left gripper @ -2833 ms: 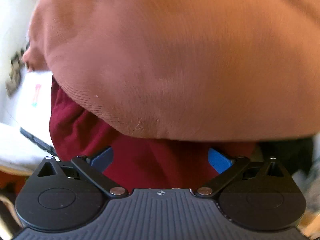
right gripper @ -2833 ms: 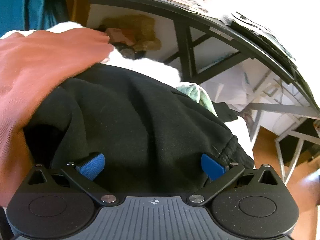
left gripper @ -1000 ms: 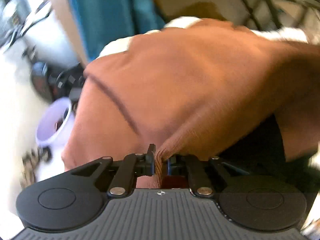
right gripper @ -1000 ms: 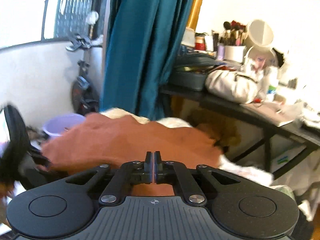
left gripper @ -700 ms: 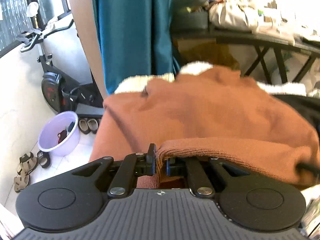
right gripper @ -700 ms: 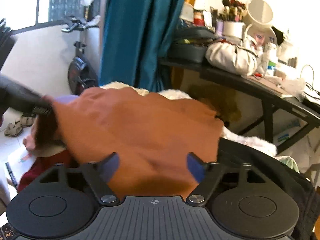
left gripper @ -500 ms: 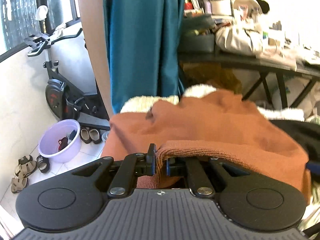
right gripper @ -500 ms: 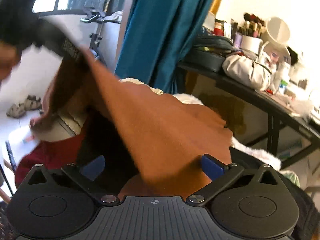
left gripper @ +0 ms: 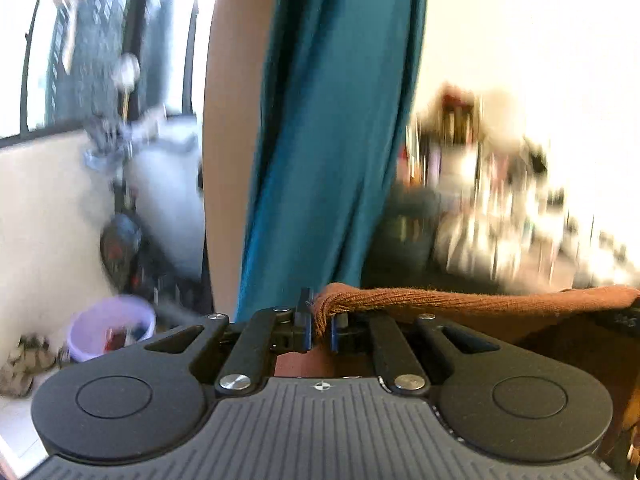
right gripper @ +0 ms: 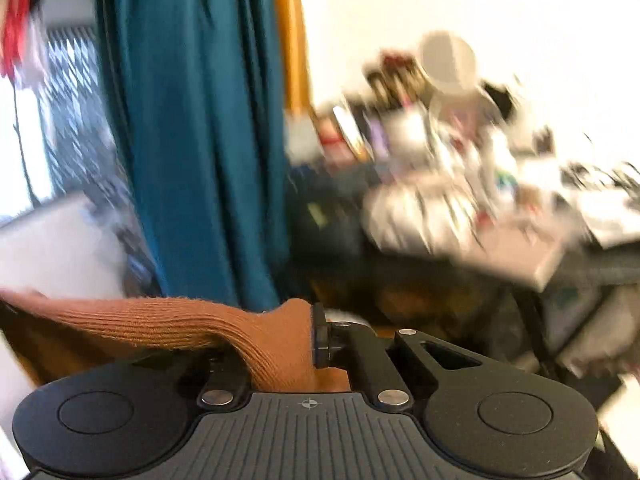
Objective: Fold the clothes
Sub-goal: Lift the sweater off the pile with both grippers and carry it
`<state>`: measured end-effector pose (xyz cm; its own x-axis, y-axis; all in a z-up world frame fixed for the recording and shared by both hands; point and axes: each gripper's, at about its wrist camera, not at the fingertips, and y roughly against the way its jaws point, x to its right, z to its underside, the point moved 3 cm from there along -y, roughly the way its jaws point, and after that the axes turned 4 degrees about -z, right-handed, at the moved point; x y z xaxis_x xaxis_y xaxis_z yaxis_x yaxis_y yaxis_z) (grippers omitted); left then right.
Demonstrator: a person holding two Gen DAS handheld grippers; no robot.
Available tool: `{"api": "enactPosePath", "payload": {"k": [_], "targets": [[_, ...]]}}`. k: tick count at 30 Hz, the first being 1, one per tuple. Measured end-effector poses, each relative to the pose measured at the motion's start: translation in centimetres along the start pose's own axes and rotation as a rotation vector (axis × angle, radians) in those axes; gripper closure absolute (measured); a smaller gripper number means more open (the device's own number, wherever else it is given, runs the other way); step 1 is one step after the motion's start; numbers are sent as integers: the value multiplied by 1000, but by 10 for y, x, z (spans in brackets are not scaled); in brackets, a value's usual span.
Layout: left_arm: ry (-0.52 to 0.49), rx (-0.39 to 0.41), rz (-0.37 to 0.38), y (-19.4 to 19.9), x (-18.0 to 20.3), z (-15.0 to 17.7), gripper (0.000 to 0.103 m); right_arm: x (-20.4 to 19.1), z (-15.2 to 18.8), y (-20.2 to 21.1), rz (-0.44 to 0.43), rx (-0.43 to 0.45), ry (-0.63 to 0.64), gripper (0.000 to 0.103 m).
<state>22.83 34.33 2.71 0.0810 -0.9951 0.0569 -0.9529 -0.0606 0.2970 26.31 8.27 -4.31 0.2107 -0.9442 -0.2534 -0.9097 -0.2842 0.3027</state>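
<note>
A rust-brown knitted garment (left gripper: 460,300) is held up in the air between both grippers. My left gripper (left gripper: 320,330) is shut on one end of its ribbed edge, which stretches off to the right. My right gripper (right gripper: 296,344) is shut on the other end of the same garment (right gripper: 160,322), which runs off to the left and covers the left finger. The rest of the garment hangs below, out of sight. Both views are blurred by motion.
A teal curtain (left gripper: 332,140) hangs straight ahead and also shows in the right wrist view (right gripper: 200,140). A cluttered dark desk (right gripper: 460,200) stands to the right. A purple basin (left gripper: 112,326) and an exercise bike (left gripper: 120,240) are at the left on the floor.
Both grippers have risen with the brown garment; the pile of clothes has dropped out of view. My right gripper, open half a second ago, has shut on the garment's edge.
</note>
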Motion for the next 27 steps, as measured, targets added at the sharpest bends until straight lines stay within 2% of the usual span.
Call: {"api": "enactPosePath", "payload": {"k": [3, 6, 8, 11, 14, 17, 19, 23, 27], "targets": [[1, 151, 68, 28, 11, -61, 95, -15, -72, 39, -65, 153, -3, 100], [12, 271, 182, 59, 29, -111, 95, -18, -139, 95, -109, 312, -37, 100], [14, 345, 267, 76, 47, -127, 95, -18, -172, 137, -109, 409, -33, 100], [17, 455, 394, 102, 73, -151, 95, -3, -201, 197, -52, 509, -3, 100], [43, 480, 530, 116, 108, -154, 95, 12, -206, 256, 51, 552, -2, 100], [58, 466, 665, 129, 152, -148, 95, 31, -190, 316, 176, 558, 14, 100], [42, 455, 728, 139, 185, -140, 95, 50, -175, 355, 246, 547, 2, 100], [-19, 456, 756, 170, 260, -115, 95, 103, -138, 417, 362, 518, -26, 100], [-12, 423, 768, 203, 341, -95, 95, 165, -110, 476, 398, 503, -102, 100]]}}
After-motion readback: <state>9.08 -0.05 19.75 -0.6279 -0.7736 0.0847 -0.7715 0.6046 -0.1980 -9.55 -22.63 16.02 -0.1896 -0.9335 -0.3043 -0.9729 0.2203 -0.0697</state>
